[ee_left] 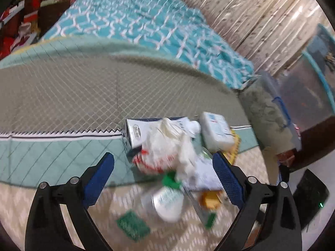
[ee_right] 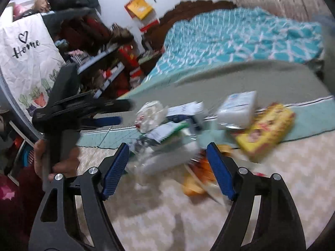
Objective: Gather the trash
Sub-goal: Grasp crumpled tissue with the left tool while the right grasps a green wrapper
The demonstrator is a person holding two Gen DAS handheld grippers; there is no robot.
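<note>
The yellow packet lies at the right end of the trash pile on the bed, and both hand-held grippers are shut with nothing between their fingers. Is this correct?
One thing is wrong: the grippers are open, not shut. The right hand-held gripper stands open in the right wrist view, the left hand-held gripper in the left wrist view. The yellow packet lies at the pile's right end, and neither gripper holds anything.

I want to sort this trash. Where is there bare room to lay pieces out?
Free: the grey quilt between the teal blanket and the pile, and the cream rug nearest the right gripper. Crowded: around the white pack, crumpled bag and yellow box.
</note>
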